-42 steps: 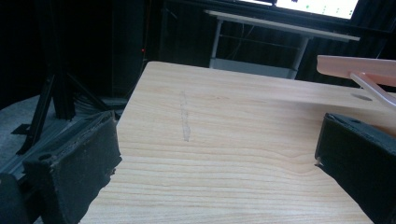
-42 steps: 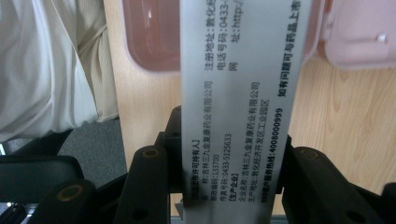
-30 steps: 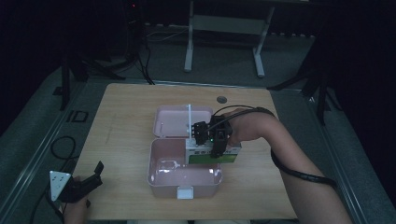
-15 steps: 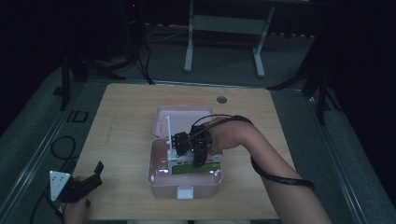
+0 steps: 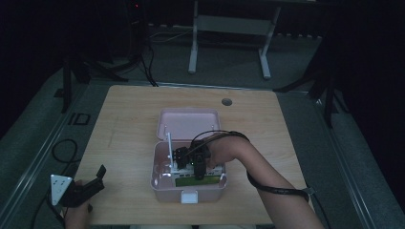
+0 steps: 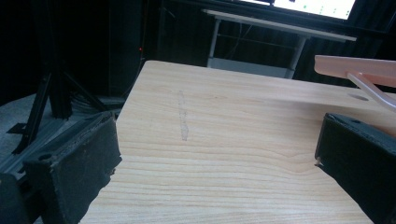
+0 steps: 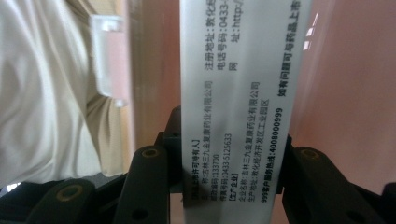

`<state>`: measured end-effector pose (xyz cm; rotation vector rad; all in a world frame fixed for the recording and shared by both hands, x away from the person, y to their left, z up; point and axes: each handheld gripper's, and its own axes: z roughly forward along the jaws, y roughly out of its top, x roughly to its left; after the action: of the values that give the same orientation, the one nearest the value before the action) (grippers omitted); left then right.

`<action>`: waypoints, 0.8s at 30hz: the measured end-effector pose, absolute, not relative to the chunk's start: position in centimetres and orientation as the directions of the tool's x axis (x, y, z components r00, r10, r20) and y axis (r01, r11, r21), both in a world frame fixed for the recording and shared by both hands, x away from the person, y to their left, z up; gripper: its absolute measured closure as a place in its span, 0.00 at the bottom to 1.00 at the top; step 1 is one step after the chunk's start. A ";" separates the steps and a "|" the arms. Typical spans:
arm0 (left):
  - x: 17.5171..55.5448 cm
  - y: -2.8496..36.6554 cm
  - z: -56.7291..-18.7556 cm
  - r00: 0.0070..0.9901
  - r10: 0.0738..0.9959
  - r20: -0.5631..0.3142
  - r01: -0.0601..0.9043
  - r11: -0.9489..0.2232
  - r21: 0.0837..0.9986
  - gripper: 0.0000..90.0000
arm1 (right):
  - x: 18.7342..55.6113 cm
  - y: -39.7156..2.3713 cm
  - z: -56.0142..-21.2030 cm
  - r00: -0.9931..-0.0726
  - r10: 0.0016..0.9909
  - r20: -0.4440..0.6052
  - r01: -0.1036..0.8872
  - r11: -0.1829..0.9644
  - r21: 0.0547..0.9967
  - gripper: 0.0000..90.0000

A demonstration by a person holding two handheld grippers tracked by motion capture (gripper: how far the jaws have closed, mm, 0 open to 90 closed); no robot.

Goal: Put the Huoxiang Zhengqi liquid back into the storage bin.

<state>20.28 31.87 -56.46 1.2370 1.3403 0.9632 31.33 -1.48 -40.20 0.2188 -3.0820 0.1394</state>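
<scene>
Wooden table [image 5: 129, 129], pink case [image 5: 188, 193]; right tool [image 7: 233, 163] clamped on white box [image 7: 238, 93] printed "4008000999"; left tool [image 6: 219, 154] apart.

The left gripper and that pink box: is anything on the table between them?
No. In the high view, only bare wooden table lies between the left gripper and the pink box; the left gripper view shows the same bare wood.

Dim and grainy from above, surroundings sunk in black beyond the bench [image 5: 129, 119]. Brighter, even light on the wood up close. Soft blur on the near printed box [image 7: 238, 107].
</scene>
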 end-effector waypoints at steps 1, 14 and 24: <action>20.3 31.9 -56.5 0.057 0.985 -0.160 0.162 0.149 0.975 0.00 | 31.4 -1.5 -40.7 -0.989 -0.135 0.054 -0.139 0.986 -0.089 0.70; 20.3 31.9 -56.5 0.059 0.985 -0.161 0.163 0.149 0.975 0.00 | 31.5 -1.5 -45.3 -0.989 -0.120 0.085 -0.128 0.987 -0.097 0.70; 20.3 31.9 -56.5 0.060 0.986 -0.159 0.164 0.147 0.976 0.00 | 31.5 -1.7 -47.3 -0.988 -0.122 0.096 -0.132 0.987 -0.097 0.70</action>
<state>20.29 31.88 -56.46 1.2412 1.3381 0.9618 31.51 -1.67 -47.34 0.1947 -3.0416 0.1570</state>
